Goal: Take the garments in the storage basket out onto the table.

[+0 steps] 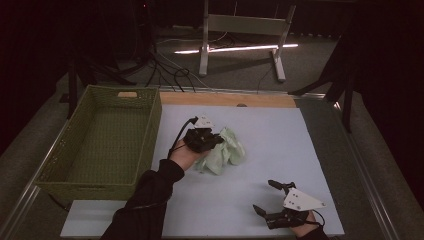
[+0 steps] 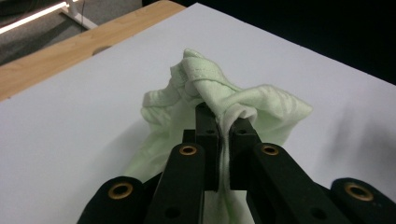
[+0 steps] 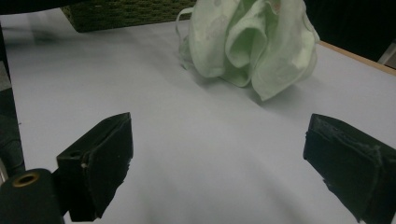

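- Pinching the pale green cloth (image 2: pixel 219 100), the left claw (image 1: pixel 216 140) has it bunched on the counter (image 1: pixel 280 145) — basket (image 1: pixel 70 175) just left.
- Right claw (image 1: pixel 265 197) gapes wide, well apart — empty.

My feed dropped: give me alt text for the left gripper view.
The left gripper is shut on a bunched pale green cloth, a fold pinched between its black jaws. The cloth trails onto the white table surface.
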`<state>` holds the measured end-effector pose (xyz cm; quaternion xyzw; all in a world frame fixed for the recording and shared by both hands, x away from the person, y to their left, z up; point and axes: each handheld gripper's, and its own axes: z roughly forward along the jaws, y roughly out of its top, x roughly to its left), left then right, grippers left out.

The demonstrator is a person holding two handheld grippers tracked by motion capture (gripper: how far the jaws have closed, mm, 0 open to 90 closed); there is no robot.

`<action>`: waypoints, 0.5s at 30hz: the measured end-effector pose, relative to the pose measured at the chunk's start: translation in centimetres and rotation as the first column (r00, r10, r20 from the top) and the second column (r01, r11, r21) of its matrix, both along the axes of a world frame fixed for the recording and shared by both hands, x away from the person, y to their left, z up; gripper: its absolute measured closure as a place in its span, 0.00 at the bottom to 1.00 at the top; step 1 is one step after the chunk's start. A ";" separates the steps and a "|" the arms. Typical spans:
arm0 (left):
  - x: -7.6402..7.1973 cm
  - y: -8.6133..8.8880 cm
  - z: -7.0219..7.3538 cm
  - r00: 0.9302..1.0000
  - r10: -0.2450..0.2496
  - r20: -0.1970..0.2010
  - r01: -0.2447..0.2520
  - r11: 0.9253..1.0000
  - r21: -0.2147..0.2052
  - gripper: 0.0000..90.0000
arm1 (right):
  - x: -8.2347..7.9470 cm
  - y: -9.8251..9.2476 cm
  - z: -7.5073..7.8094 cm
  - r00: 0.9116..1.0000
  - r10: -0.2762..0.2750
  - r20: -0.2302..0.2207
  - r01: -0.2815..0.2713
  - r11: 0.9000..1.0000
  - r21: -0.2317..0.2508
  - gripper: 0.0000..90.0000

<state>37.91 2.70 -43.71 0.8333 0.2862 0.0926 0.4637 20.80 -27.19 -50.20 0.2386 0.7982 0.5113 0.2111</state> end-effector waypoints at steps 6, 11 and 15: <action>0.0 -0.6 -1.1 1.000 0.005 -0.009 -0.004 1.000 0.012 0.96 | 0.0 -0.1 0.0 1.000 -0.001 0.004 0.001 1.000 0.000 0.09; 0.1 -0.8 -1.9 1.000 0.015 -0.026 -0.015 1.000 0.024 0.94 | 0.0 -0.1 0.0 1.000 -0.001 0.004 0.001 1.000 0.000 0.09; 0.1 -1.0 -2.4 0.999 -0.001 -0.045 0.002 0.999 0.032 0.87 | 0.0 -0.1 0.0 1.000 -0.004 0.003 0.004 1.000 0.002 0.09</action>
